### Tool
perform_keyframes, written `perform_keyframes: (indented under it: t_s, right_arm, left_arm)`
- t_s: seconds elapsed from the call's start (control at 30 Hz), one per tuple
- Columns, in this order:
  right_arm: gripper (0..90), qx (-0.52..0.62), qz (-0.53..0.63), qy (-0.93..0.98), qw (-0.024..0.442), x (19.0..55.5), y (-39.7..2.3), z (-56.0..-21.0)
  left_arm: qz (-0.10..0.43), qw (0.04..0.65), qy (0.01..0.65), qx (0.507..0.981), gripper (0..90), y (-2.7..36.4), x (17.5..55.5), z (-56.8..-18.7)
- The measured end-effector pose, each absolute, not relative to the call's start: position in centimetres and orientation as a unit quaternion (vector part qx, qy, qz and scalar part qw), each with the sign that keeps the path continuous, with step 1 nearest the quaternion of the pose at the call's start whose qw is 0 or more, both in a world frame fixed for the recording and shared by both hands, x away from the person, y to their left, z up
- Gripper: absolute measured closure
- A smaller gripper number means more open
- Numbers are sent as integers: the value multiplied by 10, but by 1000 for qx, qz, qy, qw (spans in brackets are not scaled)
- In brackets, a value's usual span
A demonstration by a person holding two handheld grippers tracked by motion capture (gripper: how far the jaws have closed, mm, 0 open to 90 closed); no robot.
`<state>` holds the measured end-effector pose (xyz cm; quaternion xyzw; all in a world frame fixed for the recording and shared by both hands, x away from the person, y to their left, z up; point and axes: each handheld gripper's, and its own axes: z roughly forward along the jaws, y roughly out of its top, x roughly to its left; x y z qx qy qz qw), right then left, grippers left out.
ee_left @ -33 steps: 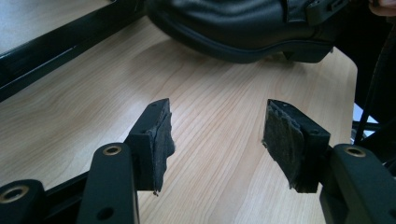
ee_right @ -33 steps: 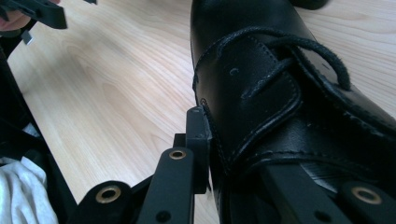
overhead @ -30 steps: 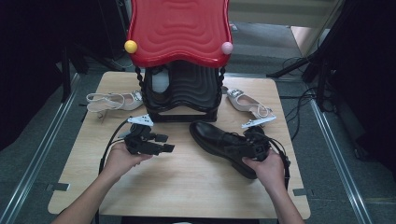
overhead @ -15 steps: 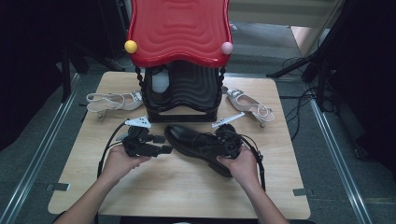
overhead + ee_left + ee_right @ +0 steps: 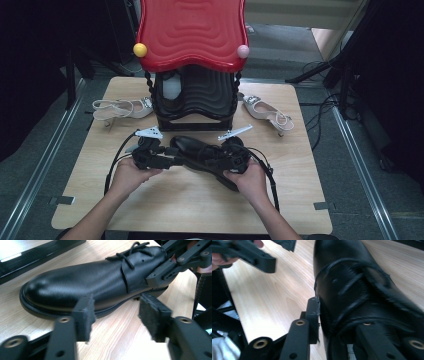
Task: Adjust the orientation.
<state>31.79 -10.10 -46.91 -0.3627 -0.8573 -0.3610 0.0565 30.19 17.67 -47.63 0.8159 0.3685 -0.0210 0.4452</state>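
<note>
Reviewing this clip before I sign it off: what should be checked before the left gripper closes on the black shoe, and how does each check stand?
1. Right gripper grips the black shoe at its heel end: ok. One jaw lies against the outside and the other is inside the opening, though the jaws have just been opening.
2. Left gripper has room to close: ok. Its jaws stand apart with only bare table between them.
3. Left gripper lined up with the toe: not ok. It sits beside the sole edge, short of the shoe.
4. Laces clear of the jaws: ok.
5. Shoe flat on the table: cannot tell.
6. Rack clear of the shoe: ok.
</note>
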Motion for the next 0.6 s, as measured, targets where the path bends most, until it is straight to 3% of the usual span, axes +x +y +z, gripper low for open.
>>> perform_keyframes:
  t_s: [0.2, 0.3, 0.43, 0.6]
  right_arm:
    - [672, -362, -378, -849, 77, 315, -118, -465]
    - [718, -356, -386, -848, 75, 315, -134, -455]
    - [846, -354, -400, -842, 72, 316, -153, -448]
    - [900, -375, -417, -827, 46, 327, -176, -446]
  left_arm:
    - [-22, 447, 360, 819, 675, 176, 299, -474]
    - [-31, 448, 361, 817, 758, 176, 299, -475]
    - [-28, 444, 352, 824, 891, 175, 298, -477]
    - [-7, 445, 358, 821, 900, 168, 298, -482]
